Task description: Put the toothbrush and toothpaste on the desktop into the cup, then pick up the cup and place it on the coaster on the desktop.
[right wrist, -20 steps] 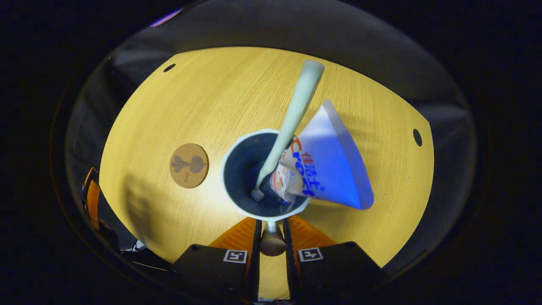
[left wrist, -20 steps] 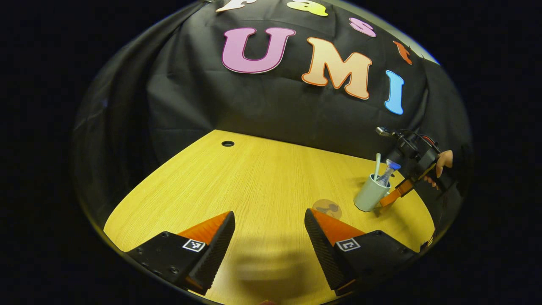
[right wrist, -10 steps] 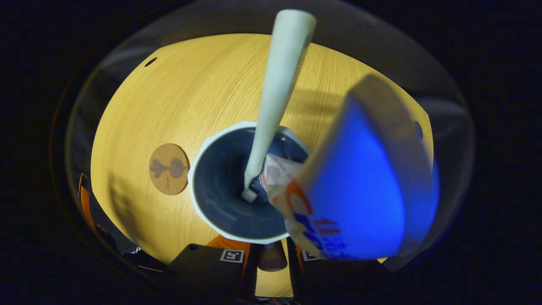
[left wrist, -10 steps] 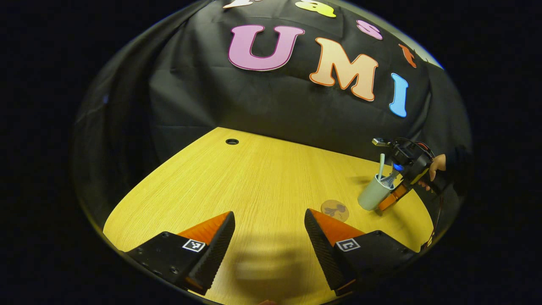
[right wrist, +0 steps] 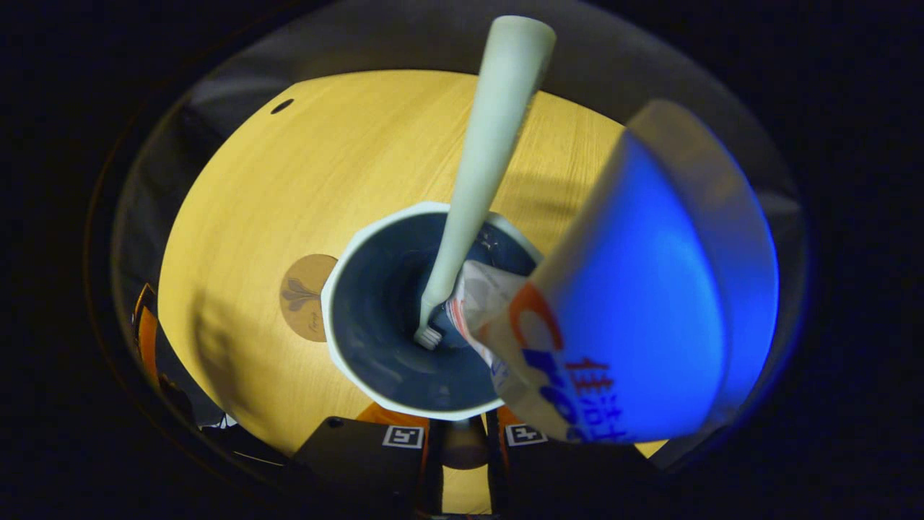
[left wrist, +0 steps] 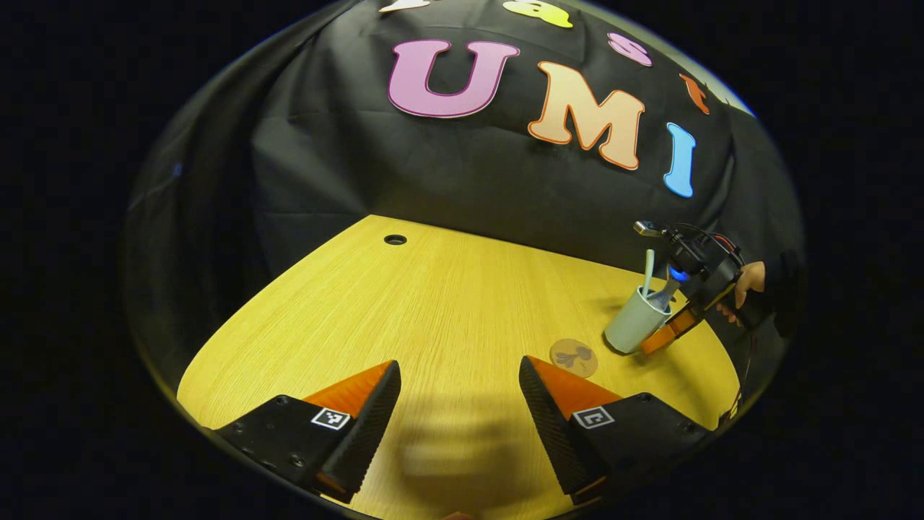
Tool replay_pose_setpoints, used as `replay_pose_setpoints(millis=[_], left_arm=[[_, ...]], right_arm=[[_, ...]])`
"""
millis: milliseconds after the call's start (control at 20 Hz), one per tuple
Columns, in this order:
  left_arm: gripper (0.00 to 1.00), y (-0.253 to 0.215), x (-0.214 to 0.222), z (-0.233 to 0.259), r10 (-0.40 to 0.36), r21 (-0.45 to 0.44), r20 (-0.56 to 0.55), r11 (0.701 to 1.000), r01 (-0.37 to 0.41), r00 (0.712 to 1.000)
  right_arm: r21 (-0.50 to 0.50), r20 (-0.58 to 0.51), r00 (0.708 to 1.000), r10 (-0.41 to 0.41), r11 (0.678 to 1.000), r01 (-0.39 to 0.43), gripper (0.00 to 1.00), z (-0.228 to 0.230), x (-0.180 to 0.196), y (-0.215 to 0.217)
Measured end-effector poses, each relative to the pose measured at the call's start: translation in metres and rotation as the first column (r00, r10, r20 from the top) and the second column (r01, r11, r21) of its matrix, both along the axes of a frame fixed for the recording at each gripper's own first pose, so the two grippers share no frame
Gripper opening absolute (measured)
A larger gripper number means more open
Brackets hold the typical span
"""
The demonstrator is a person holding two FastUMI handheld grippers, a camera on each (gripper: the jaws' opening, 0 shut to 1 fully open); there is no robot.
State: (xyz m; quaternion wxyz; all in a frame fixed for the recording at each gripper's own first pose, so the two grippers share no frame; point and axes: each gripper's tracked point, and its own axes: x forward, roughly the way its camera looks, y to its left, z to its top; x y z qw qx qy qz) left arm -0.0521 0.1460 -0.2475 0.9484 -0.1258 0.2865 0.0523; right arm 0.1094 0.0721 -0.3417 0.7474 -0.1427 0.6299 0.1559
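Observation:
A pale cup (left wrist: 634, 328) hangs tilted just above the wooden table, with my right gripper (left wrist: 660, 339) shut on its handle and a hand (left wrist: 743, 283) holding that gripper. A pale toothbrush (left wrist: 648, 269) and a blue and white toothpaste tube (left wrist: 668, 290) stand in the cup. Close to the cup's left on the table lies a round brown coaster (left wrist: 574, 357). In the right gripper view I look down into the cup (right wrist: 382, 339), where the toothbrush (right wrist: 485, 155) and toothpaste (right wrist: 650, 310) lean; its rim covers part of the coaster (right wrist: 302, 292). My right gripper (right wrist: 462, 451) clamps the handle. My left gripper (left wrist: 460, 412) stands open above the table's near edge.
The wooden table (left wrist: 433, 310) has a round cable hole (left wrist: 395, 239) at its far left corner, also seen as the hole (right wrist: 281, 106) in the right gripper view. Black cloth walls close off the back and sides.
The right gripper has lifted the cup, which tipped toward its camera, and carried it toward the coaster until the rim overlaps it. The left gripper has hardly moved.

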Motion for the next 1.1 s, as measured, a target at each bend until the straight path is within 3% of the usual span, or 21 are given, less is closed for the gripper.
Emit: replay_pose_setpoints(millis=[500,900,1100], left_arm=[[0.95,0.012,-0.005,-0.003,-0.001,-0.004,-0.001,1.000,0.001,1.000],[0.95,0.010,-0.002,0.000,-0.009,-0.007,0.004,1.000,0.009,1.000],[0.95,-0.011,0.011,0.009,-0.050,-0.006,0.017,0.999,0.050,0.999]], right_arm=[[0.053,-0.002,0.993,0.122,0.991,-0.122,0.24,0.002,-0.029,0.078],[0.020,0.011,0.987,0.158,0.987,-0.158,0.26,-0.006,-0.042,0.096],[0.079,0.063,0.992,0.112,0.990,-0.117,0.40,0.008,-0.048,0.089]])
